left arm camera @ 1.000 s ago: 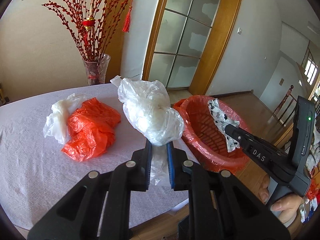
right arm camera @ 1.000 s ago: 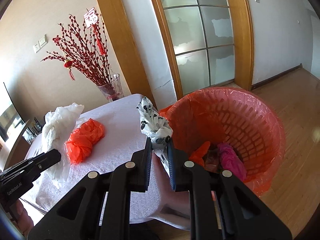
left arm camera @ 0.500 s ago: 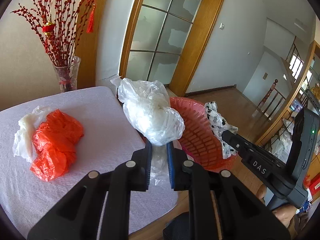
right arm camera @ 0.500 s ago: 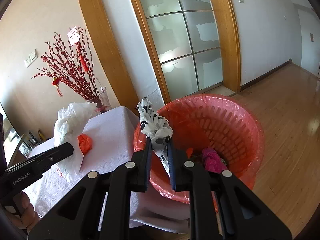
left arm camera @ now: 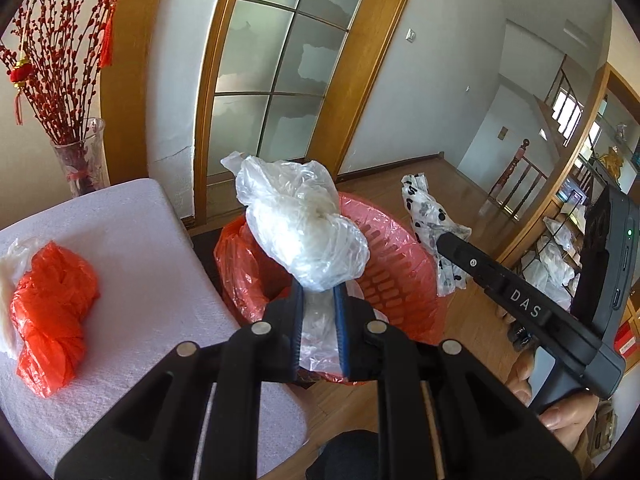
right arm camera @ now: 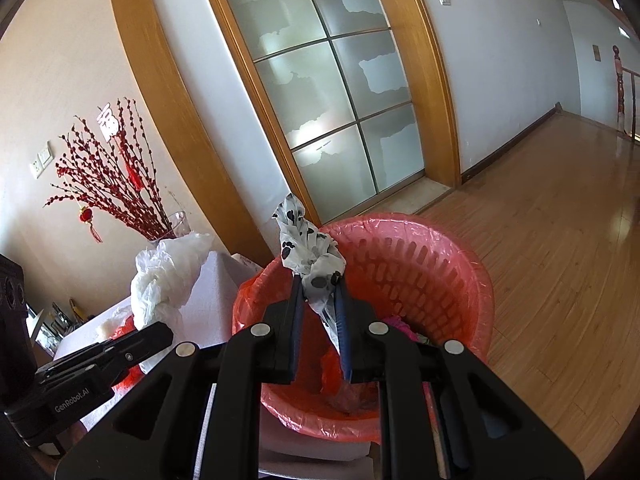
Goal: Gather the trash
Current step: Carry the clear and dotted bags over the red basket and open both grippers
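The crumpled clear plastic bag [left arm camera: 304, 236] sits right at the tip of the left gripper [left arm camera: 318, 292], bulging above its fingers and hanging over the near rim of the red basket [left arm camera: 396, 264], which stands on the wooden floor just past the table [left arm camera: 132, 248] edge. The left gripper's jaws are drawn close and pinch the lower tail of that bag between their blue pads. The right gripper [right arm camera: 318, 286] is likewise nearly closed, clamping a twisted white bag with black spots [right arm camera: 308, 248] whose knotted top sticks up above the fingertips; it hovers over the basket's near rim. The basket is lined with a thin red plastic liner [right arm camera: 404, 228] folded over its edge, and at its bottom lie some red plastic and a bit of pink material, partly hidden behind the fingers. On the table's pale cloth, well apart from both grippers, an orange-red plastic bag [left arm camera: 48, 312] lies touching another whitish bag [left arm camera: 10, 256] at the left edge of view.
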Tool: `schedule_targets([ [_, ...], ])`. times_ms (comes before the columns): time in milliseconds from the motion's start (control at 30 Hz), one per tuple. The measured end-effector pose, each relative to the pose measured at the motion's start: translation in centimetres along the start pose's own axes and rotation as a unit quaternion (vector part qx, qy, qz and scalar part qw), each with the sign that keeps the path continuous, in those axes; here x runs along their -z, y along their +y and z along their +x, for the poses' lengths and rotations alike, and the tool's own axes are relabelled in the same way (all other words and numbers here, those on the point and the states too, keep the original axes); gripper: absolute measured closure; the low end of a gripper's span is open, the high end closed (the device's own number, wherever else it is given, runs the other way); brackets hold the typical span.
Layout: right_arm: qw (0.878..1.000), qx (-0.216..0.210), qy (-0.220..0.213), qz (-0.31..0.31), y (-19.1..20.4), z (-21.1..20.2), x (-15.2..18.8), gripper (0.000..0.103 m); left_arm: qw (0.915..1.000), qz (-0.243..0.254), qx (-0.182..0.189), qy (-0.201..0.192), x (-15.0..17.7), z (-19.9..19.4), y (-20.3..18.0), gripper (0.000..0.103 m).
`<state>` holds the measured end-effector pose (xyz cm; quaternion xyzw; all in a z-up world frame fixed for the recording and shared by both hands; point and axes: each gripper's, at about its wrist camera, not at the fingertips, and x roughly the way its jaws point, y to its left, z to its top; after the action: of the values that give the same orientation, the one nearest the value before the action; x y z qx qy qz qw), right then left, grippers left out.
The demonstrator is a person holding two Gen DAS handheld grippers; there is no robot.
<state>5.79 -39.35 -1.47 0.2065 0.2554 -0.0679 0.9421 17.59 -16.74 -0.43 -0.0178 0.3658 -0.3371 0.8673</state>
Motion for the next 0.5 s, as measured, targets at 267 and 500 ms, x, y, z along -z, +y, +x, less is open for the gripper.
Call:
schedule_targets([
  [267,1.000,0.004,-0.014,0.008,-0.9,0.9,-1.6,0.087,0.9997,0.010,0.019,0.008,-1.4,3.0,-1.1,0.086],
  [500,1.000,0.014,-0.007,0.027,-2.9,2.4,-2.2,0.066,0.9997,-0.004,0.005,0.022,-1.4,5.3,-0.7,0.067],
])
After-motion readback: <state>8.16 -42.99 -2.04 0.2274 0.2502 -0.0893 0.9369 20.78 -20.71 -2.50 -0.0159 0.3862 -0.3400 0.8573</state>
